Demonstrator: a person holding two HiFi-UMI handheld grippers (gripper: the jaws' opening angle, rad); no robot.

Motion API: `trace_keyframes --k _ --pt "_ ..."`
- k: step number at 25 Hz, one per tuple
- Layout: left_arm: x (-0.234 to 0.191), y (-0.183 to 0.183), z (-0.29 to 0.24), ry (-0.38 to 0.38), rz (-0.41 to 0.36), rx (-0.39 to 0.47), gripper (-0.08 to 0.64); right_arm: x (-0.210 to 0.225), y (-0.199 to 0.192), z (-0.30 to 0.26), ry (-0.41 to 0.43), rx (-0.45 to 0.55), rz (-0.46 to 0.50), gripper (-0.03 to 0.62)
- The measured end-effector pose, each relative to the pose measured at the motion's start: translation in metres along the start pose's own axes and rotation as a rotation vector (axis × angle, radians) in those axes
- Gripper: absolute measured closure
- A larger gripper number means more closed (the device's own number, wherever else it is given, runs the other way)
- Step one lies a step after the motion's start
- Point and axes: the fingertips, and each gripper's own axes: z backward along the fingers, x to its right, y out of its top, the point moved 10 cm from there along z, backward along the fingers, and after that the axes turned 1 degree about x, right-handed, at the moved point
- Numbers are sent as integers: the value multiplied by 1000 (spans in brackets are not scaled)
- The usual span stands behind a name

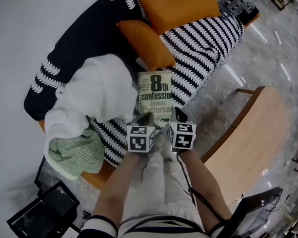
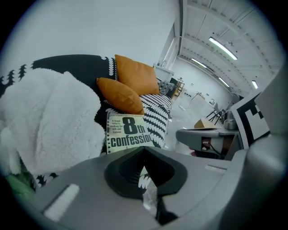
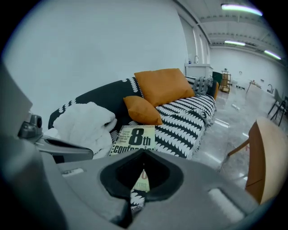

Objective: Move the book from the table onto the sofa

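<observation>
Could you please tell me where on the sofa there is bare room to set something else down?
The widest free patch is the striped seat right of the book, past the orange cushions. The wooden table top looks bare too. The left end is crowded with the white blanket and green knitted throw.

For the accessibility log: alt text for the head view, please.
A book lies flat on a black-and-white sofa, beside a white blanket and an orange cushion. The left gripper and right gripper hover at its near edge, both shut and empty; a wooden table stands at right.
</observation>
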Motion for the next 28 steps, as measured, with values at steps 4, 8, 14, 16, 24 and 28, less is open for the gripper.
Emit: trace_keyframes --k 4,8,14,16,24,28 --pt "16 -1 19 -33 -27 46 555 -2 2 22 4 36 1 591" --pt "32 -4 42 -44 -37 67 555 -7 4 48 23 63 4 591" --pt "51 -5 68 -52 -65 115 555 -16 13 80 42 114 29 591" --pt "55 -9 78 -43 -68 124 555 -19 12 91 51 117 40 591" --pt "74 1 112 -36 -78 191 555 -16 22 132 55 156 64 591" --pt "83 -4 128 -27 -86 210 555 -13 23 154 60 180 69 591"
